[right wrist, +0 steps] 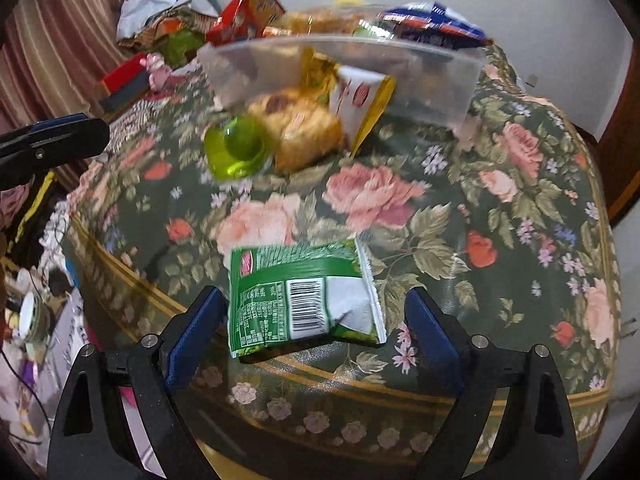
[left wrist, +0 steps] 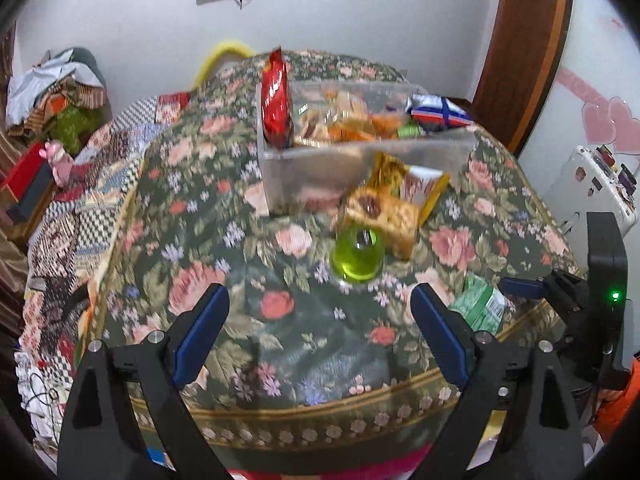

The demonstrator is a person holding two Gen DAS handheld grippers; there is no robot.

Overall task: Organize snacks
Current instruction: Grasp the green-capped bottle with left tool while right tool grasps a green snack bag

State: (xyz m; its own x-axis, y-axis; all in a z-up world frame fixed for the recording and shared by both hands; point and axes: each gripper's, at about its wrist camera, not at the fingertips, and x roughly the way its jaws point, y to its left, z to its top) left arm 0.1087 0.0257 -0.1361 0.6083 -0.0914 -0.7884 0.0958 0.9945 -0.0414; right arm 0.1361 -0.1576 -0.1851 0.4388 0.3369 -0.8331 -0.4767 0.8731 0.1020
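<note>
A clear plastic bin (left wrist: pixel 360 168) (right wrist: pixel 432 76) with several snacks stands at the back of the floral table; a red packet (left wrist: pixel 275 100) sticks up at its left end. In front of it lie a green jelly cup (left wrist: pixel 357 256) (right wrist: pixel 236 148), a tan biscuit pack (left wrist: pixel 380 216) (right wrist: pixel 304 128) and a yellow-white packet (left wrist: pixel 420 188) (right wrist: pixel 360 96). A green snack packet (right wrist: pixel 304 300) (left wrist: pixel 480 304) lies near the front edge. My right gripper (right wrist: pixel 312 320) is open, its fingers on either side of the green packet. My left gripper (left wrist: pixel 320 320) is open and empty, short of the jelly cup.
The table (left wrist: pixel 280 320) is covered with a green floral cloth; its front edge is just under both grippers. A bed with patterned quilt and clutter (left wrist: pixel 60 152) lies to the left. A wooden door (left wrist: pixel 528 40) stands back right.
</note>
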